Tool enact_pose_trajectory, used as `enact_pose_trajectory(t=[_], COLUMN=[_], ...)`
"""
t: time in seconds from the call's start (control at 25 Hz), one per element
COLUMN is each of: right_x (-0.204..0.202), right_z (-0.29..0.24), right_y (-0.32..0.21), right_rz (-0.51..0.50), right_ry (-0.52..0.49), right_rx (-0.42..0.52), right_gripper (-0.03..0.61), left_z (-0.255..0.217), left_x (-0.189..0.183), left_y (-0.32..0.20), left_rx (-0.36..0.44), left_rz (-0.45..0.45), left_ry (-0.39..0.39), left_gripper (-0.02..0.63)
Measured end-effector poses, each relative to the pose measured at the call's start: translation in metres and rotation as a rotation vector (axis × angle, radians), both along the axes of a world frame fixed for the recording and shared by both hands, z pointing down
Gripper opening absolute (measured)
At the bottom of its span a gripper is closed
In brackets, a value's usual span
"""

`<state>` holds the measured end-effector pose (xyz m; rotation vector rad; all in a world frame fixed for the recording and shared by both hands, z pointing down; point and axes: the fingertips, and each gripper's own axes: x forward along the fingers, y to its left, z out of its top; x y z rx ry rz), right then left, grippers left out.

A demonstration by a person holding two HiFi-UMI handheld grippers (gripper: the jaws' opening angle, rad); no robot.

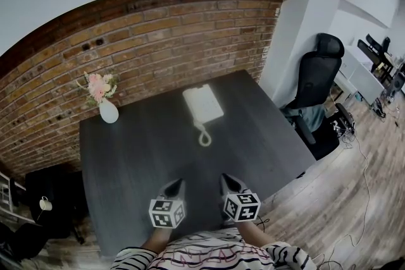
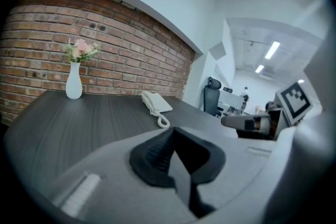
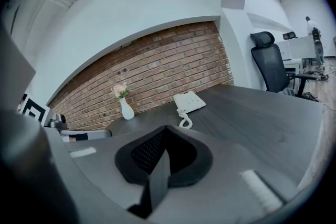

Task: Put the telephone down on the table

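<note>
A white telephone (image 1: 202, 104) with a coiled cord (image 1: 204, 136) lies on the dark table (image 1: 139, 155), toward the far side. It also shows in the left gripper view as the telephone (image 2: 156, 102) and in the right gripper view as the telephone (image 3: 189, 100). My left gripper (image 1: 176, 183) and right gripper (image 1: 226, 178) hover side by side over the table's near edge, well short of the telephone. Both are shut with nothing between the jaws. The left gripper (image 2: 176, 131) and right gripper (image 3: 164, 129) point toward the telephone.
A white vase with pink flowers (image 1: 106, 104) stands at the table's far left, before a brick wall (image 1: 158, 28). A black office chair (image 1: 316, 82) sits off the table's right side. A black stool with a mug (image 1: 45, 202) is at the left on the wooden floor.
</note>
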<state>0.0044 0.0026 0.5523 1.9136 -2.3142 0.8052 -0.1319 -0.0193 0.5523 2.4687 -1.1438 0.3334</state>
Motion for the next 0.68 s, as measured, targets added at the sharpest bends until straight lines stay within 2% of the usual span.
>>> enact_pose_trajectory(t=[0.68], right_x=[0.005], right_z=[-0.002], right_y=[0.012], right_rz=[0.004], right_ry=[-0.036], right_rx=[0.001], right_gripper=[0.000], left_z=[0.000], left_x=[-0.004], left_y=[0.016], left_rx=[-0.021], left_rz=[-0.042], left_ry=[0.019], left_gripper=[0.002])
